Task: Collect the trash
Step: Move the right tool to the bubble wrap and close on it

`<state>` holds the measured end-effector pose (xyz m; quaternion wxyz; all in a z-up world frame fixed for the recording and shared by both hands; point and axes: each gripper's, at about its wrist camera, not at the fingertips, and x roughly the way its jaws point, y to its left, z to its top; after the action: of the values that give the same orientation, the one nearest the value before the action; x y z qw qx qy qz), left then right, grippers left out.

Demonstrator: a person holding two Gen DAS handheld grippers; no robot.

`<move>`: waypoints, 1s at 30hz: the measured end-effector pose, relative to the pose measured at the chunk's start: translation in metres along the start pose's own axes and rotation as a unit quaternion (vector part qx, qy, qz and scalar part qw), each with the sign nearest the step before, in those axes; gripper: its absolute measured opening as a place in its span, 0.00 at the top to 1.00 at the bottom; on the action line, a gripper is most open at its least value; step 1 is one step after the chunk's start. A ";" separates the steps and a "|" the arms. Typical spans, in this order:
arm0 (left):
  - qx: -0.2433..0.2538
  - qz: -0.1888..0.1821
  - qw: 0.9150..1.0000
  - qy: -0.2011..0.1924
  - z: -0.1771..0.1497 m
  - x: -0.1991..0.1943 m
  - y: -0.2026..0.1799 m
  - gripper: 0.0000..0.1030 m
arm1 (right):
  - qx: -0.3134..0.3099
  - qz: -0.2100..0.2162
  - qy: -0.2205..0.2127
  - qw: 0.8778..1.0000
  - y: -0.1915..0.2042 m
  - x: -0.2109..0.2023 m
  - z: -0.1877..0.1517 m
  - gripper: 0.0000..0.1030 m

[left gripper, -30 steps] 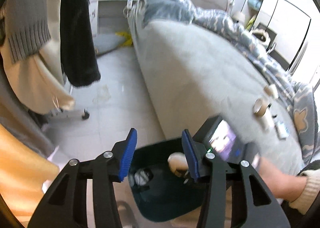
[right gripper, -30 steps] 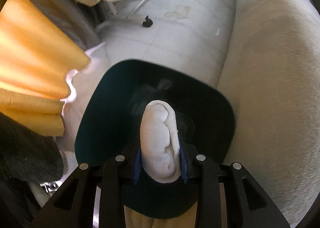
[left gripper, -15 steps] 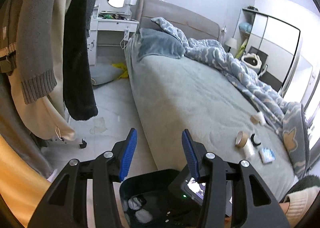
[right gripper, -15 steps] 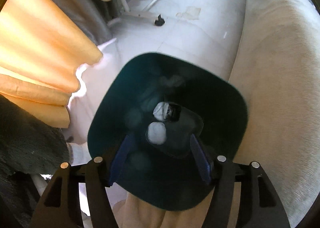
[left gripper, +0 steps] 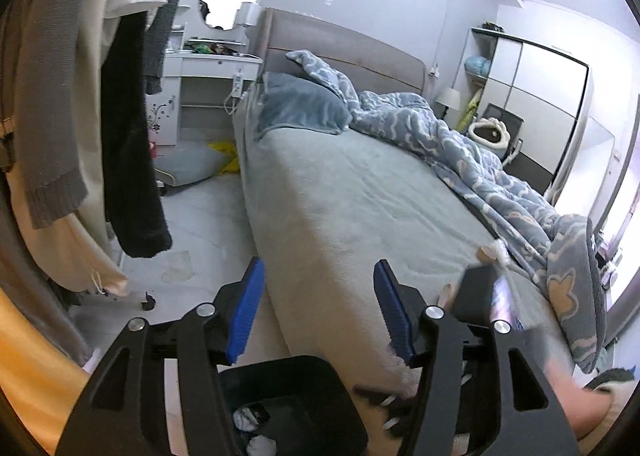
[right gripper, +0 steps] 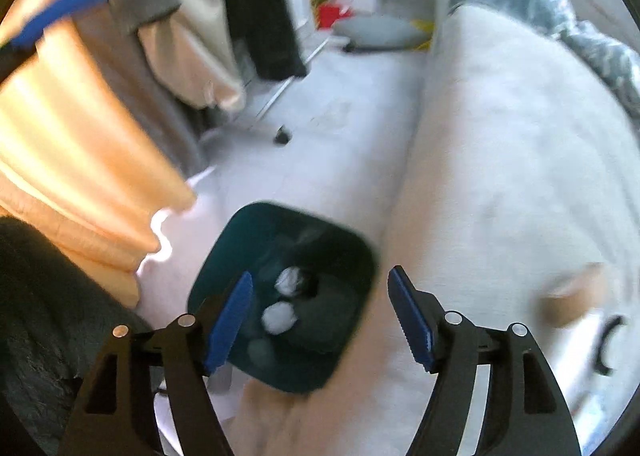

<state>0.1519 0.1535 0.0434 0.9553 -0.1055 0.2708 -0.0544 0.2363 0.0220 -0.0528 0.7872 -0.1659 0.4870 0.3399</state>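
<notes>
A dark green trash bin (right gripper: 352,252) stands on the floor beside the bed, with white crumpled tissues (right gripper: 280,318) inside; it also shows in the left wrist view (left gripper: 304,384). My right gripper (right gripper: 320,314) is open and empty above the bin's near edge. My left gripper (left gripper: 316,314) is open and empty, above the bin and pointing along the bed. A tan tape roll (right gripper: 572,296), blurred, lies on the grey bedspread at the right.
The grey bed (left gripper: 360,199) with a blue duvet (left gripper: 460,143) fills the right. Hanging clothes (left gripper: 132,135) and an orange curtain (right gripper: 80,159) stand at the left. A white vanity desk (left gripper: 216,67) and a floor cushion (left gripper: 188,165) are at the back.
My right gripper opened and dropped the white wad into the bin, then pulled back and swung right. My left gripper tilted up toward the bed and opened wider.
</notes>
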 end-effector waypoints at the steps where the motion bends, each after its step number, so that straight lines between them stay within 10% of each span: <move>1: -0.001 -0.003 1.000 0.004 -0.001 0.002 -0.003 0.42 | 0.008 -0.006 -0.010 1.000 -0.009 -0.009 -0.002 0.30; 13: 0.012 -0.062 0.997 0.052 -0.013 0.049 -0.053 0.29 | 0.084 -0.076 -0.067 0.991 -0.108 -0.081 -0.030 0.29; 30: 0.033 -0.114 0.988 0.097 -0.019 0.118 -0.079 0.23 | 0.136 -0.057 -0.020 0.989 -0.124 -0.039 -0.057 0.42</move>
<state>0.2383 0.0548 -0.0141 0.9149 -0.0980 0.3469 -0.1816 0.2742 -0.1151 -0.0543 0.8301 -0.0777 0.5025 0.2288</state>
